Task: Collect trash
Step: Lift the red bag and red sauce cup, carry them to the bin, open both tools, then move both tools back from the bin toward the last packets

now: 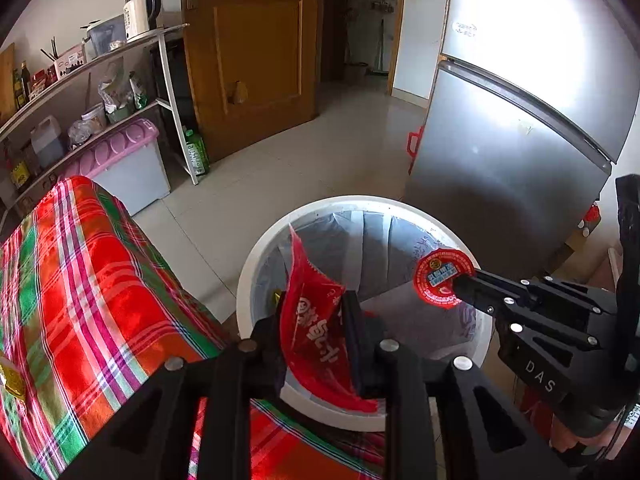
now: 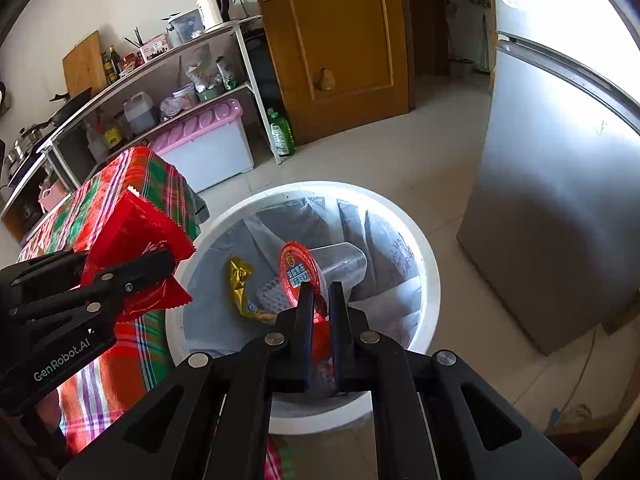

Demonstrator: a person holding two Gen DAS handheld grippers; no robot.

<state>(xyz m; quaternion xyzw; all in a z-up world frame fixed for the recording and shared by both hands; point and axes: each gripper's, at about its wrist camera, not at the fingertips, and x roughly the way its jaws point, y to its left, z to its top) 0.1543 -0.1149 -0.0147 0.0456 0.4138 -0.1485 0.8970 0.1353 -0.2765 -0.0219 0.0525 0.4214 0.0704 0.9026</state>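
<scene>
Left wrist view: left gripper (image 1: 314, 320) pointed down over the white trash bin (image 1: 256, 264). A red snack wrapper (image 1: 316, 320) stands between its fingers, held upright at a slight tilt, its top corner rising above the fingertips and over the bin mouth. Jaws stand narrowly apart with the wrapper filling the gap; the pads look to press on it, though the contact itself is partly hidden. To the gripper's right, the right gripper (image 1: 460, 286) reaches in over the bin's far rim, jaws closed on a round red foil lid (image 1: 436, 276). To the left of the gripper, a red plaid cloth (image 1: 88, 280) covers the counter, touching the bin wall.

Right wrist view: right gripper (image 2: 320, 300) directly above the bin opening (image 2: 428, 280), fingers nearly together, pinching the lower edge of the round lid (image 2: 298, 270). Below and left of the fingertips, a yellow wrapper (image 2: 240, 284) lies on the grey liner (image 2: 384, 240) inside the bin. Left gripper (image 2: 160, 264) sits to the left, over the rim beside the cloth (image 2: 120, 360), gripping the red wrapper (image 2: 136, 232)
</scene>
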